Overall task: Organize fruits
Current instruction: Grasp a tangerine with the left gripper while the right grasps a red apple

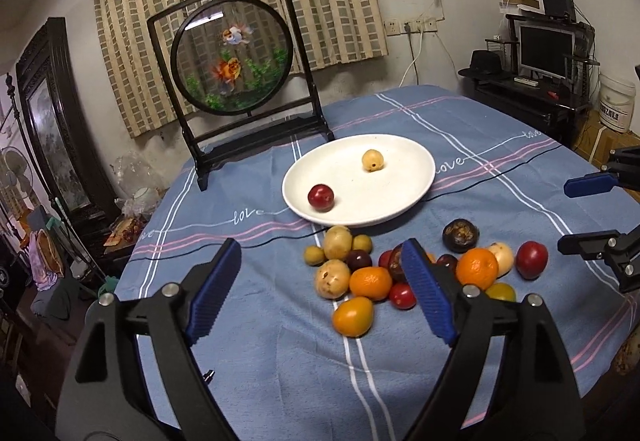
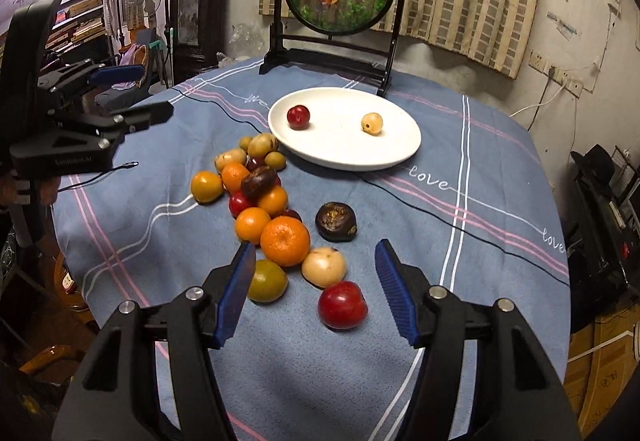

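Left wrist view: your left tongs (image 1: 320, 289) gape wide, empty, above the fruit pile (image 1: 400, 273) on the tabletop (image 1: 280, 381); white plate (image 1: 416, 177) beyond holds a red plum (image 1: 321, 196) and yellow fruit (image 1: 372, 160).
Right wrist view: your right tongs (image 2: 316, 293) stand wide, empty, near a red fruit (image 2: 342, 304).

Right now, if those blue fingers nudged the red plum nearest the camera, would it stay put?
Probably not. The red plum is round and lies loose on the tablecloth, touching nothing, so it may roll. Its glossy skin looks smooth, possibly slippery. The open right gripper hangs above it, wide enough to straddle it.
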Tool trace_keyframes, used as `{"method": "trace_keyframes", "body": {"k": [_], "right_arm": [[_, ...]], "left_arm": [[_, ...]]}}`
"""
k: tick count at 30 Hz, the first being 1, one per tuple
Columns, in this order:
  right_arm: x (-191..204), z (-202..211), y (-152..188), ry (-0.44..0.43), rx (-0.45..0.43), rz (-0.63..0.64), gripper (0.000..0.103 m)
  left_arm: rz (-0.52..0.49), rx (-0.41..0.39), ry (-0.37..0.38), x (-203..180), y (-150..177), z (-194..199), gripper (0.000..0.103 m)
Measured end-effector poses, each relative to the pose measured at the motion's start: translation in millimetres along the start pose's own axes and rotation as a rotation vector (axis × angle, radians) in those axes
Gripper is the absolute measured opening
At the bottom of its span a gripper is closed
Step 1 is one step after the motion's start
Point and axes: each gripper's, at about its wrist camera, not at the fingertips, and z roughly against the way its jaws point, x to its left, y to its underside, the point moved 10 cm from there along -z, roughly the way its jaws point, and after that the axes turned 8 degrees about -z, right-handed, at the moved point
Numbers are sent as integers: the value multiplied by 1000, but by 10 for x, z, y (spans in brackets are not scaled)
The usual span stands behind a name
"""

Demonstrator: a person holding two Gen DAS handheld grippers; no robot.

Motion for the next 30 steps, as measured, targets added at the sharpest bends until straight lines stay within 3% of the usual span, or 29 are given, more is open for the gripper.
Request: {"method": "trace_keyframes", "body": {"k": [4,12,27,30], "right_arm": [[-109,-58,189,6,31,13,63],[-324,-284,576,34,106,58,63],[-311,-802,610,5,193,119,62],[-280,-846,613,-18,204,126,49]], "left_arm": [[41,38,85,26,260,-29,91],[15,149,119,-29,754,-227,91],[-51,247,142,-300,812,-676,91],[-62,276,153,-374,793,-842,91]]}}
